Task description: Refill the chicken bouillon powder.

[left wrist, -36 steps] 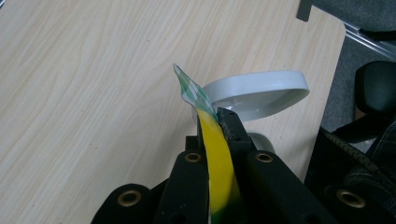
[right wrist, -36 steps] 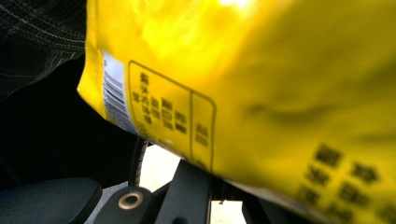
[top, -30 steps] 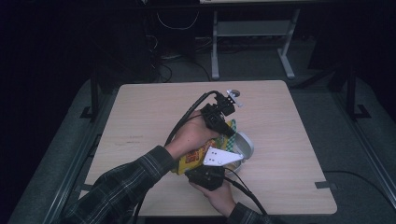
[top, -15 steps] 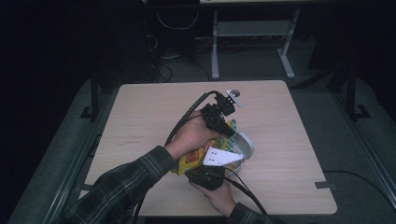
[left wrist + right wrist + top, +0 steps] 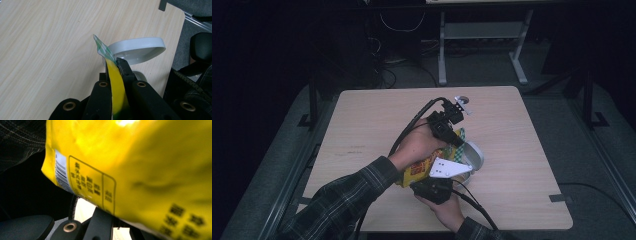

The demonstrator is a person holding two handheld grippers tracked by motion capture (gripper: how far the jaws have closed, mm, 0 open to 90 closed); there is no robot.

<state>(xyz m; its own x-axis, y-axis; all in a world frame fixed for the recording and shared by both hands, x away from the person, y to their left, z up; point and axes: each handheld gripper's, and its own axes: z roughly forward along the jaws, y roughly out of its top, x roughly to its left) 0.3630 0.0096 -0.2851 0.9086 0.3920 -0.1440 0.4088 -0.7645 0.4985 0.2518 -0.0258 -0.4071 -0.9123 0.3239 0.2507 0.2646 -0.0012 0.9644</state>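
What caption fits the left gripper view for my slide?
Left gripper shut on the yellow packet edge, above a tilted white bowl on the wooden table.

The surface (image 5: 512,150) is lit from above while the room behind it lies in near darkness. The yellow packet (image 5: 130,165) is blurred close-up, with white glare at its top edge.

I am viewing a light wooden desk (image 5: 522,150) standing on grey flooring (image 5: 607,150); a white metal frame (image 5: 482,37) is standing behind it.
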